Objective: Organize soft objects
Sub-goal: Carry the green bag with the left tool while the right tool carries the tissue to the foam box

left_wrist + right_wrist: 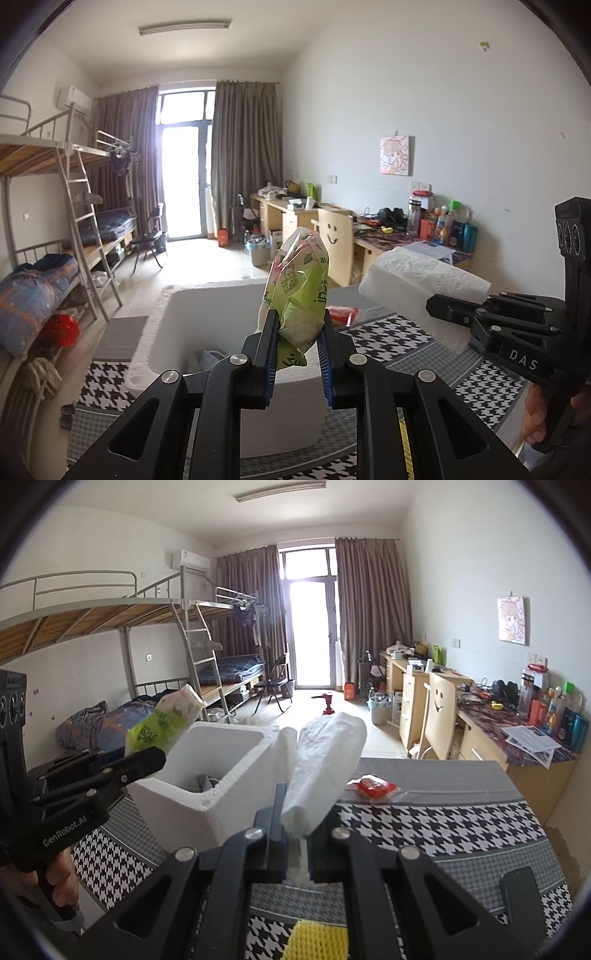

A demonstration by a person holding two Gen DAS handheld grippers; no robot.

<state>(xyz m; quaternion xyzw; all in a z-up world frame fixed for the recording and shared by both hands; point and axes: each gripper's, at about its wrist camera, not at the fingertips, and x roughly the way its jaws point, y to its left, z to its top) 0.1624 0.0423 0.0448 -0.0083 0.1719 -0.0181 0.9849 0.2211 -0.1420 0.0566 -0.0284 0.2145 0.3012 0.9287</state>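
My left gripper (297,328) is shut on a green and pink tissue pack (300,288), held upright above the white foam box (177,317). The same tissue pack (166,720) shows at the left of the right wrist view, in the left gripper (155,757) over the foam box (236,775). My right gripper (295,812) is shut on a white paper roll in clear plastic wrap (325,760), raised above the table. That paper roll (417,284) and the right gripper (432,308) appear at the right of the left wrist view. A grey cloth (203,781) lies inside the box.
A houndstooth tablecloth (424,830) covers the table. A red packet (373,786) lies on it beyond the roll, a yellow sponge (317,939) near the front edge, a dark phone (521,893) at the right. Bunk beds (110,627) stand left, cluttered desks (498,720) right.
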